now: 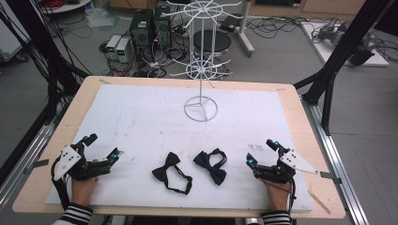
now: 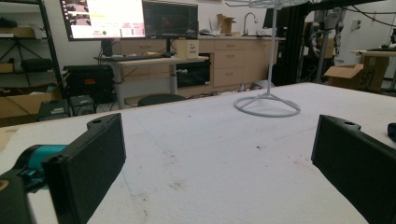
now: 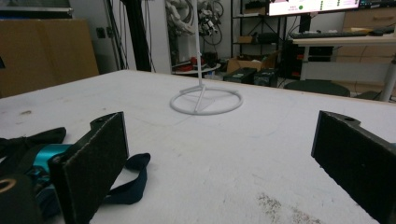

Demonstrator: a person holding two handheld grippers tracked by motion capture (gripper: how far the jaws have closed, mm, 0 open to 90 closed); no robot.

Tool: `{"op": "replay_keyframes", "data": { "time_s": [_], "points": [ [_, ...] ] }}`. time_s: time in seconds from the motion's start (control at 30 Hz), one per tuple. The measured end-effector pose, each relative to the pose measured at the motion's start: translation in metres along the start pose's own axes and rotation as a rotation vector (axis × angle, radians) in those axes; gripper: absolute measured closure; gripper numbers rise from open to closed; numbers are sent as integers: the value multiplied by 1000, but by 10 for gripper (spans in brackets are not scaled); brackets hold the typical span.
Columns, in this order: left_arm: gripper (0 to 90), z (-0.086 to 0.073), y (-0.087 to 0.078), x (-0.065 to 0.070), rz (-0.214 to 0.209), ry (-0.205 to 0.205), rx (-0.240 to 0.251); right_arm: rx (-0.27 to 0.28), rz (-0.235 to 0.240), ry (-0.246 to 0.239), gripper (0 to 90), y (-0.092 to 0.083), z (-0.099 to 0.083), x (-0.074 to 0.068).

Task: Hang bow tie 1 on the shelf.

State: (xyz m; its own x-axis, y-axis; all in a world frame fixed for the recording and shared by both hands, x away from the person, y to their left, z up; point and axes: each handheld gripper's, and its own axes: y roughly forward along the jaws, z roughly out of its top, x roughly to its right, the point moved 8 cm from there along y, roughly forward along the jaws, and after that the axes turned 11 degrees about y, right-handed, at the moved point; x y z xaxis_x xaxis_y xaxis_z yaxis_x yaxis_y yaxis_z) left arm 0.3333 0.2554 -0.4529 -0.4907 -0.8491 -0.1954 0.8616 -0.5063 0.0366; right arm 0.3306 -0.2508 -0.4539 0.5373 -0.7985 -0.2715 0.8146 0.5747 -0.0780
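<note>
Bow ties (image 1: 172, 172) (image 1: 211, 165) flat on tabletop (image 1: 141, 117), between left gripper (image 1: 104, 149) and right gripper (image 1: 262, 152); both jaws spread, empty. Risk: loose straps snagging, tie slipping off rack (image 1: 202, 61).

Two black bow ties on the white mat (image 1: 141, 117), both near-side of the white rack (image 1: 202, 56): left bow tie (image 1: 171, 172) and right bow tie (image 1: 211, 165) close together. Left gripper (image 1: 102, 149) and right gripper (image 1: 262, 151) flank them, jaws spread, holding nothing.
</note>
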Motion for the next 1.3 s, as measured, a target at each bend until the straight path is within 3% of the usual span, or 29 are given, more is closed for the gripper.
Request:
{"op": "replay_keyframes", "data": {
  "time_s": [0.17, 0.57, 0.6, 0.93, 1.3],
  "points": [
    [34, 0, 0, 0, 2, 4, -6, -7, 14, -22, 32, -4, 13, -4],
    [34, 0, 0, 0, 5, 6, -6, -126, 97, -66, 33, -6, 39, -21],
    [35, 0, 0, 0, 5, 6, -5, -160, 121, -88, 33, -3, 44, -25],
    [34, 0, 0, 0, 4, 4, -7, -341, 223, -119, 32, 13, 51, -46],
    [34, 0, 0, 0, 5, 5, -3, -489, 271, -201, 33, 32, 50, -69]
  ]
}}
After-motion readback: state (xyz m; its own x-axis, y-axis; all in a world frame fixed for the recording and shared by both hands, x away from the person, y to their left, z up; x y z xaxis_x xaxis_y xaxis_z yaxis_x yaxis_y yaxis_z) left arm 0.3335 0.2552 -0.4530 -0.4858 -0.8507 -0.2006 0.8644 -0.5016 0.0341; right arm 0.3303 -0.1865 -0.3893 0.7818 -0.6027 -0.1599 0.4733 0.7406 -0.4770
